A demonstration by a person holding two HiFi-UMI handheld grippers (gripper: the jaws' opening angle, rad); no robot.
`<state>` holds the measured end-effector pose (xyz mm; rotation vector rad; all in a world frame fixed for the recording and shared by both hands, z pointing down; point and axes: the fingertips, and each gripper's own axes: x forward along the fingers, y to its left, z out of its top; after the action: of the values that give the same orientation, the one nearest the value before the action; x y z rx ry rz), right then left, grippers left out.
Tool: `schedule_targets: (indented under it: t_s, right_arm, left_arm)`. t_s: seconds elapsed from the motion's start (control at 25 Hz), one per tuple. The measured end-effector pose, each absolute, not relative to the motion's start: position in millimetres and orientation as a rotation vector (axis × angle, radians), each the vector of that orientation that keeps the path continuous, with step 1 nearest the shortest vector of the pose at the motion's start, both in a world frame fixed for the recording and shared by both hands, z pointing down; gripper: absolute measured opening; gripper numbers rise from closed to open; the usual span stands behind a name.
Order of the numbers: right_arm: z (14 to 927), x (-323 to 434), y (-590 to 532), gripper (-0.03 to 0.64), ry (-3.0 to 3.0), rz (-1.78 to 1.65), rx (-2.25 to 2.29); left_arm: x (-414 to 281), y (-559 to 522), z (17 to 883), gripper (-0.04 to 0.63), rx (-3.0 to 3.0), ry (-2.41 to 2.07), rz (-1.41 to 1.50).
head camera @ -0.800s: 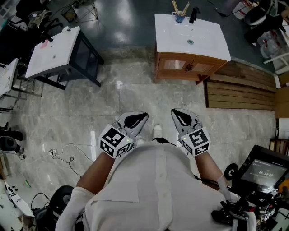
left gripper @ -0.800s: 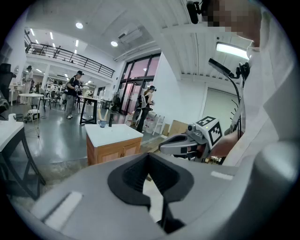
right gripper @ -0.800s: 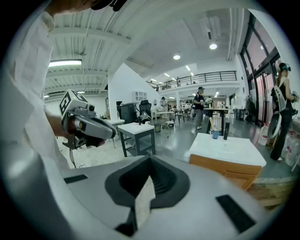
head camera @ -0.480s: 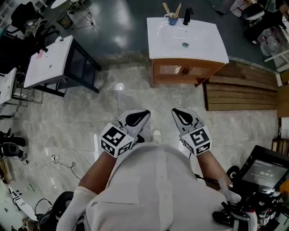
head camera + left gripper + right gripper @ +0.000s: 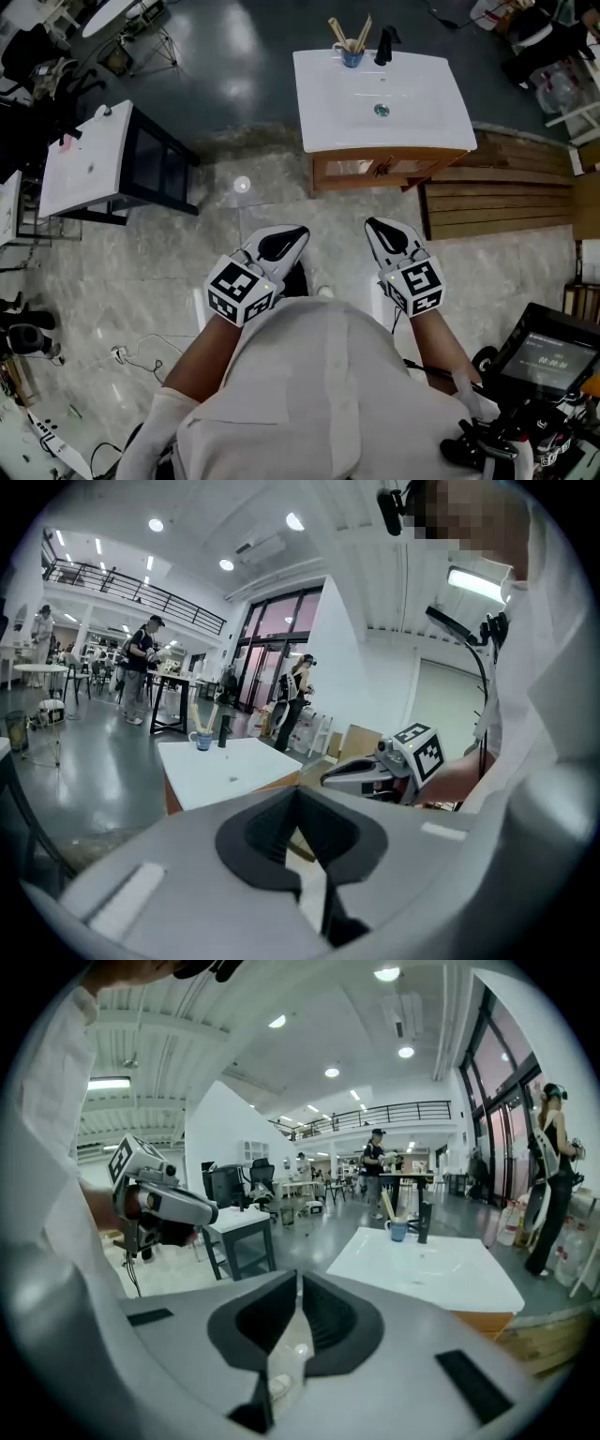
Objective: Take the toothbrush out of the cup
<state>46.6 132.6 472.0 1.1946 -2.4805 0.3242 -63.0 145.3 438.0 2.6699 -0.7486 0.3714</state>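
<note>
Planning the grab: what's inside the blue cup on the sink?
Two pale handles stick out of the cup, leaning apart. Their lower ends are hidden by its wall.

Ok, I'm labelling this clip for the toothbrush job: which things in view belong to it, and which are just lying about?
Job: blue cup at the back of the white sink unit; toothbrushes standing in it; left tongs and right tongs, both shut, empty.
Lying about: second washstand, wooden planks, floor cables, monitor.
</note>
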Motion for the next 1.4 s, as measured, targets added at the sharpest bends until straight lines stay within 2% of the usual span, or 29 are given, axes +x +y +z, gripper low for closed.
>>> schedule_targets:
  t_s: [0.16,0.24,0.36,0.8,1.08,1.4]
  right_arm:
    - [464.0,41.2,74.2,0.012,-2.434,0.337,1.296]
    - [455.1,39.1,44.6,0.064,-2.409,0.311,1.342]
    - [446.3,45.3,4.6,0.084,-2.379,0.300,1.430]
    - [415.4,88.0,-161.1,0.084,-2.343,0.183,1.562]
    - [412.3,136.0,-289.4,0.107,-2.377,0.208,1.615]
    - [425.4,143.3,-373.4,0.110,-2.417,0.288,1.669]
  left_arm:
    - [-71.1,89.0,436.6,0.007,2.697,-0.679,0.371]
    - [-76.0,61.3,428.3,0.008,2.722,-0.644,0.367]
    - [-79.4,28.7,420.4,0.008,2.756,-0.603,0.357]
    - [-74.8,-63.7,430.9,0.009,2.714,-0.625,0.380]
    - [-51.5,-124.1,423.8,0.009,2.660,-0.787,0.380]
    - [-32.8,-157.5,417.0,0.009,2.618,-0.930,0.370]
